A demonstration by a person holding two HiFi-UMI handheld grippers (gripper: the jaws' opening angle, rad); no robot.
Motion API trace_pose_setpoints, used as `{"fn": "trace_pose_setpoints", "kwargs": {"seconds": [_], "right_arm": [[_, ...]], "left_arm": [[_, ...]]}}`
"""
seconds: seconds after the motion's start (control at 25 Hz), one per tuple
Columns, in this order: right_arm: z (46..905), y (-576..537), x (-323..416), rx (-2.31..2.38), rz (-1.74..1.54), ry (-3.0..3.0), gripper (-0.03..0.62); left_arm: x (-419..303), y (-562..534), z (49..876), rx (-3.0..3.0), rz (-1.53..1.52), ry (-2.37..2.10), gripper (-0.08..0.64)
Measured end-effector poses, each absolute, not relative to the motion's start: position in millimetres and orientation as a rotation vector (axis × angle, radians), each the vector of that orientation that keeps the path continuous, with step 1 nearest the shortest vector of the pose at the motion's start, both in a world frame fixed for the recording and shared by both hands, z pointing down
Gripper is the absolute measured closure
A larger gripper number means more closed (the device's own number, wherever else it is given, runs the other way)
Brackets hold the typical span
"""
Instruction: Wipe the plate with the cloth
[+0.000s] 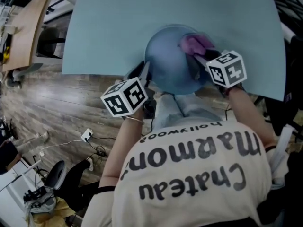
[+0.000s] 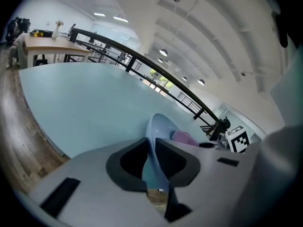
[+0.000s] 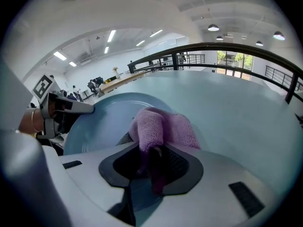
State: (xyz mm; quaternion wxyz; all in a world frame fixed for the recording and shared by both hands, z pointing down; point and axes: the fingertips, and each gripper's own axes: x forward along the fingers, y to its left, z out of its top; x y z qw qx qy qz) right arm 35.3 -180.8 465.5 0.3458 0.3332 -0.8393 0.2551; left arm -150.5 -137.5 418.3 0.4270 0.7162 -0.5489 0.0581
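Note:
A pale blue plate [image 1: 169, 63] is held over the near edge of the light blue table [image 1: 104, 27]. My left gripper [image 1: 146, 74] is shut on the plate's left rim; in the left gripper view the plate [image 2: 158, 136] stands edge-on between the jaws of the left gripper [image 2: 152, 167]. My right gripper [image 1: 194, 58] is shut on a pink cloth [image 1: 195, 43], which lies on the plate's far right part. In the right gripper view the cloth [image 3: 158, 126] bulges out of the right gripper [image 3: 151, 167] and rests on the plate [image 3: 102, 117].
A wooden floor [image 1: 57, 108] lies left of the table, with cables and a plug [image 1: 86, 135] on it. A wooden bench [image 1: 26, 27] stands at the far left. The person's shirt [image 1: 199, 174] fills the lower part of the head view.

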Motion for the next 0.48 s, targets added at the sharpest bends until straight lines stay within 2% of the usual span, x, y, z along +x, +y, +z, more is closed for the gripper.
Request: {"fn": "trace_pose_setpoints", "kwargs": {"seconds": [0.2, 0.48], "right_arm": [[451, -178, 11, 0.885, 0.778, -2.261, 0.453], [435, -158, -64, 0.710, 0.692, -2.320, 0.451]], "left_arm": [[-165, -147, 413, 1.778, 0.073, -1.494, 0.526], [-172, -149, 417, 1.738, -0.038, -1.508, 0.526]]}}
